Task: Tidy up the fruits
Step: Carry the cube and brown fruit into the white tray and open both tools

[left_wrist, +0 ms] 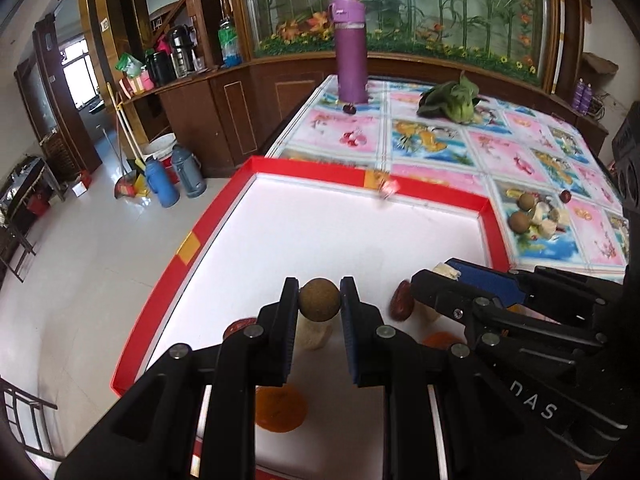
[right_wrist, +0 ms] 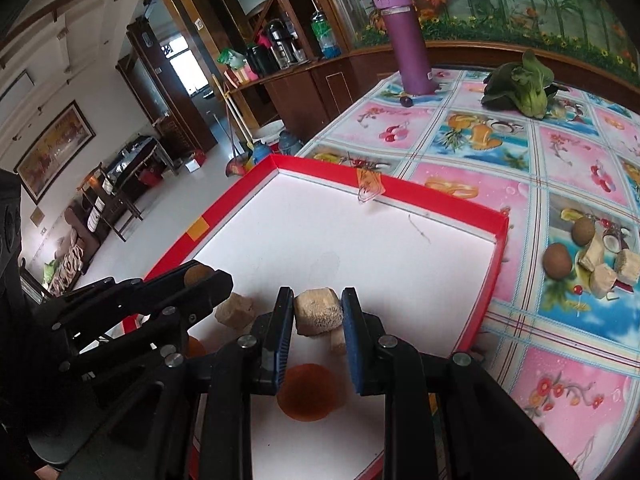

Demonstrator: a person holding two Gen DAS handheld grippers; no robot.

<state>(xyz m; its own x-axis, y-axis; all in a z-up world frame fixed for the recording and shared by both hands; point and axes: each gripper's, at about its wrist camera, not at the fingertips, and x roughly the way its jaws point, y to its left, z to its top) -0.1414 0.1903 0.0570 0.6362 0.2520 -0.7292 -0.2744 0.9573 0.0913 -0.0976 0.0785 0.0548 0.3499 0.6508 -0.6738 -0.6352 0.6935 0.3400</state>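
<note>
Your table [right_wrist: 480, 152] wears a fruit-print cloth. Near left sits the red-rimmed tray [right_wrist: 400, 190]; far back you've a purple flask [right_wrist: 408, 44] and greens [right_wrist: 520, 88]. Loose fruits [right_wrist: 588, 256] lie right.

Right claw [right_wrist: 318, 312] clamping beige chunk [right_wrist: 318, 311], above red-rimmed tray [right_wrist: 400, 190]

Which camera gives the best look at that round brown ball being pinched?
The left wrist view: the round brown fruit sits centred between the left gripper fingers. In the right wrist view only a sliver shows above that gripper.
</note>
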